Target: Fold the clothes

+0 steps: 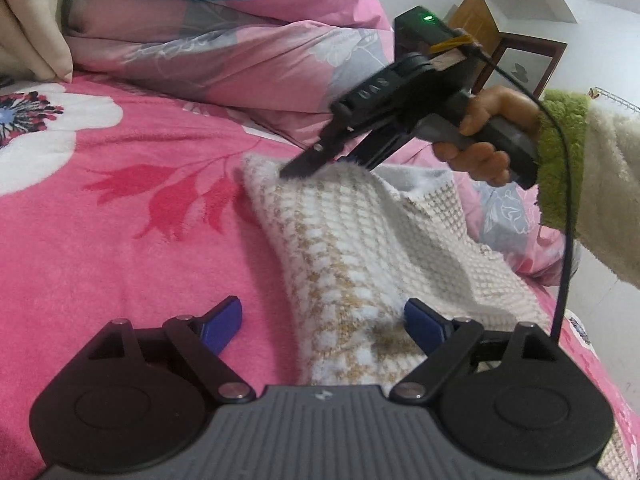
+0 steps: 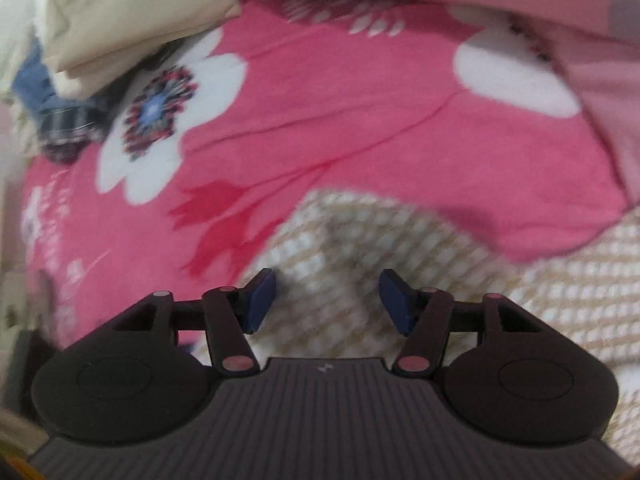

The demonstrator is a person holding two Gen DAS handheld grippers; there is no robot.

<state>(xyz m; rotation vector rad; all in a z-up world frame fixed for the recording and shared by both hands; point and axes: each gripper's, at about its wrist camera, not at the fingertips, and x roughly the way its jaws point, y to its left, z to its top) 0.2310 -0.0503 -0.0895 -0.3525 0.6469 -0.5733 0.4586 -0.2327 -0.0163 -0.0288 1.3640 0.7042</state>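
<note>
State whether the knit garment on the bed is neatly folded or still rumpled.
Rumpled: the knit garment lies bunched with uneven layers and a raised ridge on the pink bedspread; no flat, squared fold shows.

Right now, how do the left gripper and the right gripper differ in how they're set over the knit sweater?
The left gripper has its jaws spread wide at the sweater's near end; the right gripper stands about half open at the far end. The left points low across the sweater, while the right tips steeply down. Both are open, with blue pads, gripping nothing.
</note>
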